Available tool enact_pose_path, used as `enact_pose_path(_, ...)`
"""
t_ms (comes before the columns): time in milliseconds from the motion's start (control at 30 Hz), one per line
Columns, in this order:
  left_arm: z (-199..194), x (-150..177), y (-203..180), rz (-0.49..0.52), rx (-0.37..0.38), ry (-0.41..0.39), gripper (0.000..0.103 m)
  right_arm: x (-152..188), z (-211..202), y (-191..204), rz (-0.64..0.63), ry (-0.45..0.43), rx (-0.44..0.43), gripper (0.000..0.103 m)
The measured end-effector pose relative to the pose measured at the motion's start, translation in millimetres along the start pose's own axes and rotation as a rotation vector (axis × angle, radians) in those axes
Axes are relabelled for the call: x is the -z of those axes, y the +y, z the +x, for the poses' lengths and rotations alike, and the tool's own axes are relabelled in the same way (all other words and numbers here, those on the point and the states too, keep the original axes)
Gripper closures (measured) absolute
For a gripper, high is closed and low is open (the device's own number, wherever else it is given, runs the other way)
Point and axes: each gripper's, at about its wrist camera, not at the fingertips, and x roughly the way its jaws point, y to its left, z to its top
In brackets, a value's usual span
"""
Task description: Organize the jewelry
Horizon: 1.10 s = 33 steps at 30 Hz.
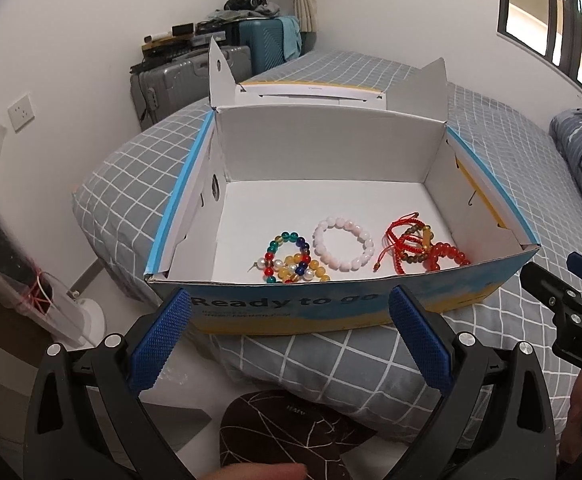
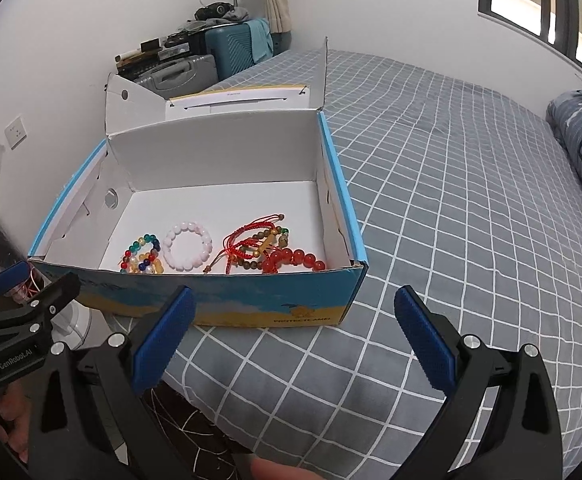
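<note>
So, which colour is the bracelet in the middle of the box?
Pale pink bracelet, clearest in the left wrist view.

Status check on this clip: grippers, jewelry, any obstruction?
Left gripper and right gripper: jaws open, empty, short of the box. Pink bracelet, multicolor beads, red tangle inside it. Nothing blocking.

An open box (image 2: 211, 304) sits on a grey checked bed (image 2: 451, 200); inside lie a multicoloured bracelet (image 2: 143, 254), a pink bracelet (image 2: 188, 251) and red bracelets (image 2: 271, 252). The right gripper (image 2: 291, 340) hangs before it, jaws wide and empty; the left gripper (image 2: 19, 300) shows beside it
</note>
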Motion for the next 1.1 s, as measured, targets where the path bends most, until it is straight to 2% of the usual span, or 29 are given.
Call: enact_pose_path(1100, -0.5, -2.0, -0.7, -0.01, 0.007, -0.014, 0.006, -1.2, 1.3, -0.4, -0.009, 0.002, 0.011, 0.008)
